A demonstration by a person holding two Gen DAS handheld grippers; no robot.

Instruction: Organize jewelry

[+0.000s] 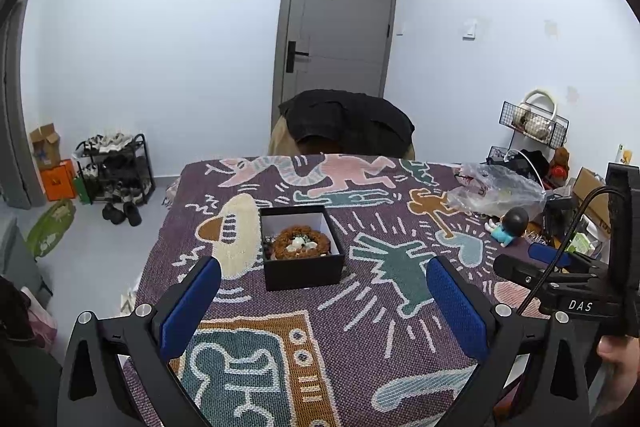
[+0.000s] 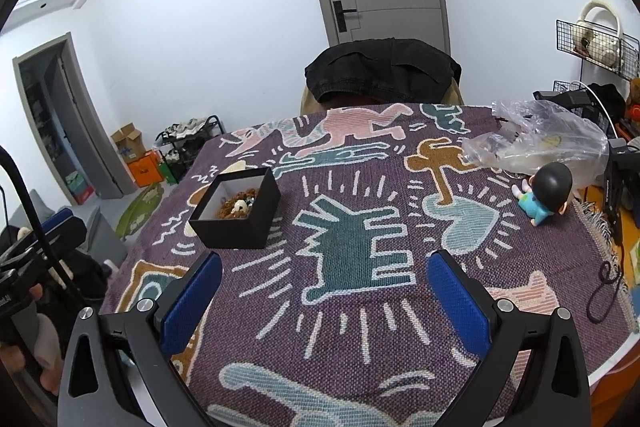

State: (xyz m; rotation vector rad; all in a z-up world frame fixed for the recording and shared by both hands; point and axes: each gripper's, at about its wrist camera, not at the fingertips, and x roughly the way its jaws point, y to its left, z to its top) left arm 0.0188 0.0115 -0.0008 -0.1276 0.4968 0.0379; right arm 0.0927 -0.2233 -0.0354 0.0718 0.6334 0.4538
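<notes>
A small black open box (image 1: pixel 304 269) with a white lining stands on the patterned purple table cloth (image 1: pixel 360 327). Inside lies a coiled brown bead bracelet (image 1: pixel 301 247) with pale beads in its middle. My left gripper (image 1: pixel 323 297) is open and empty, just short of the box and above the cloth. In the right wrist view the box (image 2: pixel 240 227) stands to the upper left of my right gripper (image 2: pixel 324 291), which is open and empty over the cloth (image 2: pixel 360 339).
A crumpled clear plastic bag (image 2: pixel 544 143) and a small toy figure (image 2: pixel 544 193) lie at the table's right. A chair draped with a black garment (image 2: pixel 380 75) stands behind the table. Wire racks and boxes crowd the right edge.
</notes>
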